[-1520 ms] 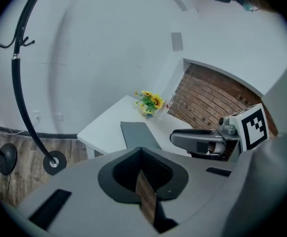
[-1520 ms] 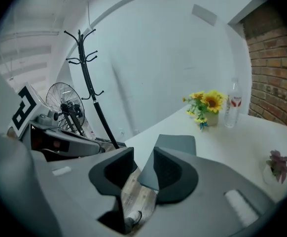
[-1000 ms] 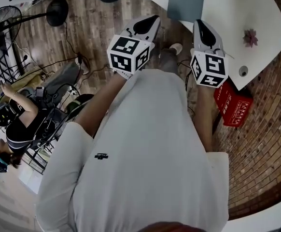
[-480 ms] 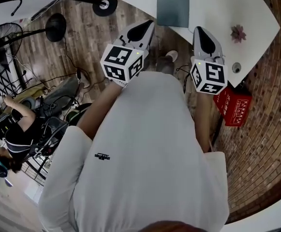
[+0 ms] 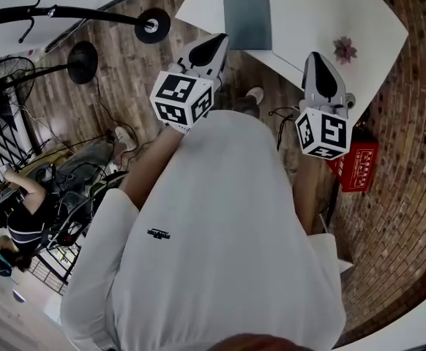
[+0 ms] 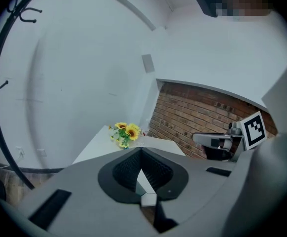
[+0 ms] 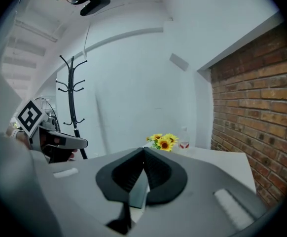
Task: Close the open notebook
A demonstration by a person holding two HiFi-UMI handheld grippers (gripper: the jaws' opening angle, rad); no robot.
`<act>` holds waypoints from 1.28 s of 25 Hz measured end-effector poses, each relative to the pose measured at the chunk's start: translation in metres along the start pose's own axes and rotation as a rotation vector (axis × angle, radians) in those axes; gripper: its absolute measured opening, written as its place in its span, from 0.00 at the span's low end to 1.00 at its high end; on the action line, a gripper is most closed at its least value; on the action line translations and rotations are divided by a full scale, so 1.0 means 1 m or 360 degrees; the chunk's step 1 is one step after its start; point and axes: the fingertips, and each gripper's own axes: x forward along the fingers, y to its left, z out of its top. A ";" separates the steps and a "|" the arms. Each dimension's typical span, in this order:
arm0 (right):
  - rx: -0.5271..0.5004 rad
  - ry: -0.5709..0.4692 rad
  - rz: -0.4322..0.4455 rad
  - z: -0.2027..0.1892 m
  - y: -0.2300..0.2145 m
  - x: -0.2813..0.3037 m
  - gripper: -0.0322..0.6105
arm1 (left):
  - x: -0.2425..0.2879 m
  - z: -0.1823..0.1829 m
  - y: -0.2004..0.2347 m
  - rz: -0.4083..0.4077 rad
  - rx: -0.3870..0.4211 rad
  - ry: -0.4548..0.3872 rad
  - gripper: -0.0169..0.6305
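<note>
In the head view a grey-blue notebook (image 5: 247,19) lies flat on the white table (image 5: 308,13), showing one plain face. My left gripper (image 5: 219,41) hangs over the wooden floor just short of the table's near edge, below and left of the notebook, jaws shut and empty. My right gripper (image 5: 317,57) is over the table's near right edge, well right of the notebook, also shut with nothing in it. In the left gripper view (image 6: 141,149) and the right gripper view (image 7: 143,149) the pads meet at the tips.
A pink flower (image 5: 343,50) lies on the table near the right gripper. Sunflowers (image 7: 164,141) and a small bottle (image 7: 184,138) stand at the table's far end. A red crate (image 5: 356,165) sits by the brick wall. A coat stand (image 5: 151,25) and a fan (image 5: 8,79) are at left.
More of the table and the whole notebook have come into view. The right gripper has shifted right, away from the left one. Both stay shut and empty.
</note>
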 end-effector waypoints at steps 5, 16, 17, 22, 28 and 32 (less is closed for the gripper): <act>-0.0007 -0.0107 -0.0115 0.010 -0.020 -0.018 0.07 | 0.004 0.018 -0.013 -0.0066 0.0032 -0.0047 0.04; 0.0014 -0.0225 -0.0257 0.026 -0.036 -0.050 0.07 | 0.015 0.031 -0.033 -0.0157 0.0080 -0.0089 0.04; 0.0017 -0.0231 -0.0264 0.026 -0.036 -0.051 0.07 | 0.015 0.032 -0.034 -0.0165 0.0086 -0.0088 0.04; 0.0033 -0.0251 -0.0298 0.028 -0.035 -0.056 0.07 | 0.018 0.034 -0.039 -0.0201 0.0109 -0.0080 0.04; 0.0049 -0.0253 -0.0332 0.024 -0.036 -0.062 0.07 | 0.018 0.035 -0.048 -0.0240 0.0142 -0.0078 0.04; 0.0056 -0.0256 -0.0335 0.022 -0.035 -0.064 0.07 | 0.017 0.036 -0.051 -0.0254 0.0153 -0.0073 0.04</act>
